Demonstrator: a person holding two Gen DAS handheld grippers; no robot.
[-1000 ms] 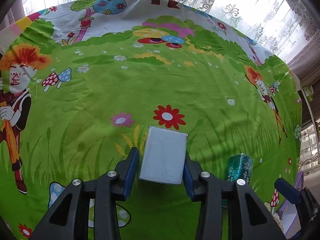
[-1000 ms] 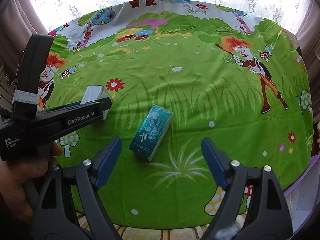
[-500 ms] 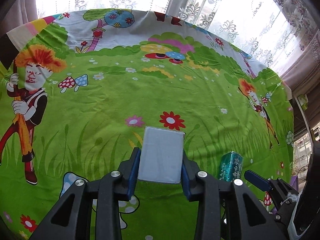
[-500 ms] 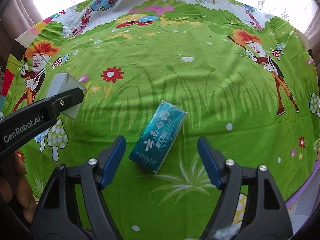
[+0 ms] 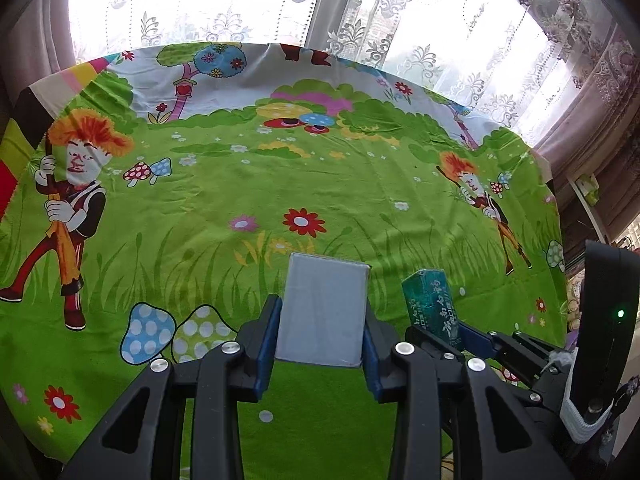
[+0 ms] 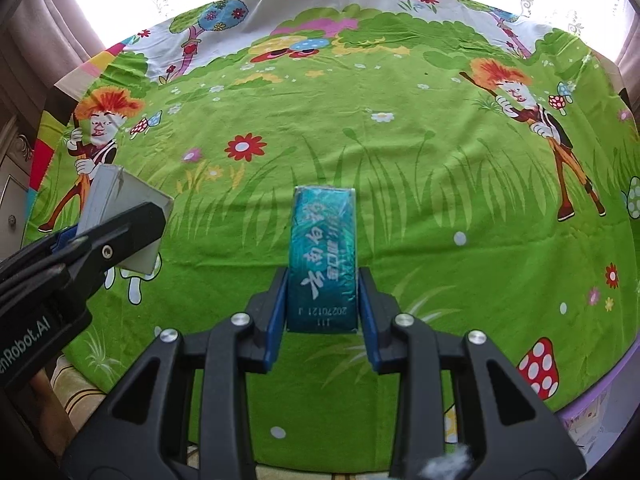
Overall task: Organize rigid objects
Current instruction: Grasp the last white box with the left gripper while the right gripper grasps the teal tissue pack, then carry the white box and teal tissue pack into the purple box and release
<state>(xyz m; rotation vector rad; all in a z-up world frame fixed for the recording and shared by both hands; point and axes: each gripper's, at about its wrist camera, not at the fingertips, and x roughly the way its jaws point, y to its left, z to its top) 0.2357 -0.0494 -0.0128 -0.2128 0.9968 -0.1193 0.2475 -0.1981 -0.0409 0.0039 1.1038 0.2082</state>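
My left gripper (image 5: 322,332) clamps a grey box (image 5: 323,309) between its blue pads, above the green cartoon tablecloth (image 5: 240,184). My right gripper (image 6: 322,312) pinches a teal packet (image 6: 323,256), which points away along the fingers.

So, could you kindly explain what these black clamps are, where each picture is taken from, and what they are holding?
There is no robot here: a person holds a two-finger gripper in each hand, and a wide-angle camera on each looks along its fingers. In the left camera's picture, the left gripper is shut on a grey box. In the right camera's picture, the right gripper is shut on a teal packet. Each view also catches the other gripper at its edge. Below lies a green cartoon tablecloth with nothing else on it that I can see.
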